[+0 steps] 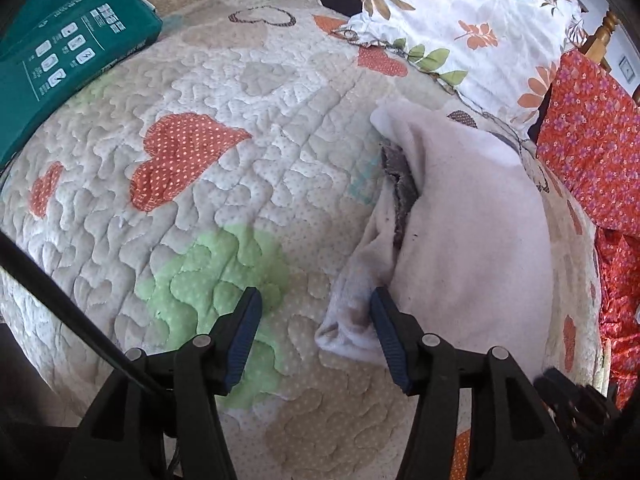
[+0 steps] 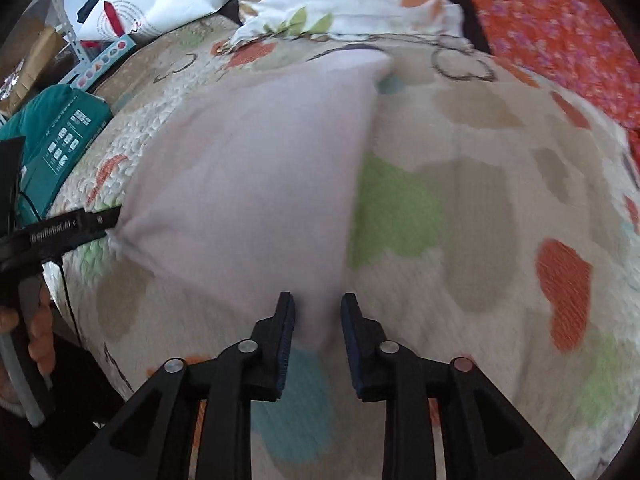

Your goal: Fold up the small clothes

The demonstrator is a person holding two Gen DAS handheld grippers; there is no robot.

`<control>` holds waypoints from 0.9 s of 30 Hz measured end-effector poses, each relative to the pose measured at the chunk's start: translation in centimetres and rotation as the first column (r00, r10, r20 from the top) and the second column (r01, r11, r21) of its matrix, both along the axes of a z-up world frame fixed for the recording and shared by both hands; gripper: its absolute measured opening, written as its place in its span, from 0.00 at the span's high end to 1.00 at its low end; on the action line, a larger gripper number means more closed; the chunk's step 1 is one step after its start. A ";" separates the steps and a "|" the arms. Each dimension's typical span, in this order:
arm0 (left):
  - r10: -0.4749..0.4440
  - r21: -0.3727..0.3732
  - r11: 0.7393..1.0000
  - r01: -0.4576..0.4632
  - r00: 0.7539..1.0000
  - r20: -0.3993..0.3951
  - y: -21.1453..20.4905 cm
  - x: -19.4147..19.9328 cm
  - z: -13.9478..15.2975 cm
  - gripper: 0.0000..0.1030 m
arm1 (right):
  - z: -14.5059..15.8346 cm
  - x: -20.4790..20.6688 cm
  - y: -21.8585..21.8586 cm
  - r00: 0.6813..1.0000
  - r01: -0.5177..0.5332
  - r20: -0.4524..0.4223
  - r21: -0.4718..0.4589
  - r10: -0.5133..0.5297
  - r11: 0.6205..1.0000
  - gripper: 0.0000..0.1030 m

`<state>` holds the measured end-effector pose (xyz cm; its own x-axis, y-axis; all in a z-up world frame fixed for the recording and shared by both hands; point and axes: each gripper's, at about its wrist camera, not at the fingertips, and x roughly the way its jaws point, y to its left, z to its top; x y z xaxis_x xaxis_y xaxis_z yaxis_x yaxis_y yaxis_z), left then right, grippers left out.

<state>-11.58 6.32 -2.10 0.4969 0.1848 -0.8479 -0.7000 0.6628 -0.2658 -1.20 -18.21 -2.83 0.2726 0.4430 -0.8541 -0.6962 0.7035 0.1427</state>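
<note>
A pale pink garment [image 1: 472, 216] lies folded on the heart-patterned quilt [image 1: 224, 168], with a grey inner layer showing along its left fold. My left gripper [image 1: 316, 320] is open; the garment's near corner lies between its fingers, against the right pad. In the right wrist view, which is blurred, the same garment [image 2: 256, 176] spreads as a flat folded shape. Its near corner reaches into the gap of my right gripper [image 2: 318, 316], whose jaws stand apart without pressing the cloth. The left gripper's finger [image 2: 96, 220] sits at the garment's left corner.
A teal package [image 1: 60, 56] lies at the quilt's far left. A white pillow with leaf print [image 1: 472, 24] and an orange flowered cloth [image 1: 588, 152] border the far right, by a wooden bedpost [image 1: 600, 36]. Papers and boxes [image 2: 132, 4] are piled beyond the bed.
</note>
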 end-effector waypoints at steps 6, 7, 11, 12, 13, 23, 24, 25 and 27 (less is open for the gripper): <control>-0.001 0.062 0.998 0.000 1.000 0.029 -1.6 -1.1 1.1 0.40 | 1.0 -2.4 -2.9 0.988 0.044 0.148 -0.073 -0.033 0.996 0.63; -0.006 0.075 0.997 0.004 1.000 0.030 -1.9 -1.3 1.3 0.39 | 1.1 -2.6 -3.4 0.987 0.051 0.157 -0.073 -0.039 0.996 0.59; -0.032 0.118 0.993 0.029 0.999 0.023 -3.2 -1.7 2.1 0.37 | 1.4 -2.7 -4.9 0.979 0.073 0.194 -0.083 -0.056 0.994 0.55; -0.038 0.128 0.991 0.034 0.999 0.025 -3.5 -1.9 2.3 0.36 | 1.4 -2.7 -5.1 0.977 0.078 0.207 -0.093 -0.057 0.993 0.53; -0.042 0.141 0.989 0.037 0.999 0.030 -4.0 -2.1 2.4 0.34 | 1.4 -2.8 -5.2 0.973 0.083 0.222 -0.104 -0.058 0.991 0.51; -0.148 0.253 0.957 0.141 0.989 0.006 -7.9 -1.2 2.8 0.31 | 1.1 -3.0 -5.6 0.956 0.113 0.287 -0.153 -0.065 0.982 0.42; -0.147 0.249 0.958 0.141 0.989 0.006 -7.7 -1.1 2.9 0.31 | 1.1 -3.0 -5.6 0.955 0.113 0.291 -0.159 -0.063 0.981 0.42; -0.145 0.238 0.961 0.138 0.989 0.009 -7.4 -0.9 3.0 0.31 | 1.1 -3.0 -5.6 0.953 0.114 0.298 -0.163 -0.061 0.980 0.42; -0.129 0.199 0.972 0.122 0.991 0.022 -6.0 -0.5 3.4 0.31 | 1.2 -2.8 -5.6 0.949 0.121 0.307 -0.162 -0.067 0.979 0.42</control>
<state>-12.12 0.32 1.28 0.5554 0.2804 -0.7829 -0.6002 0.7868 -0.1439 -4.01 -23.83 -1.60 0.5598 0.2523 -0.7893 -0.6171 0.7626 -0.1939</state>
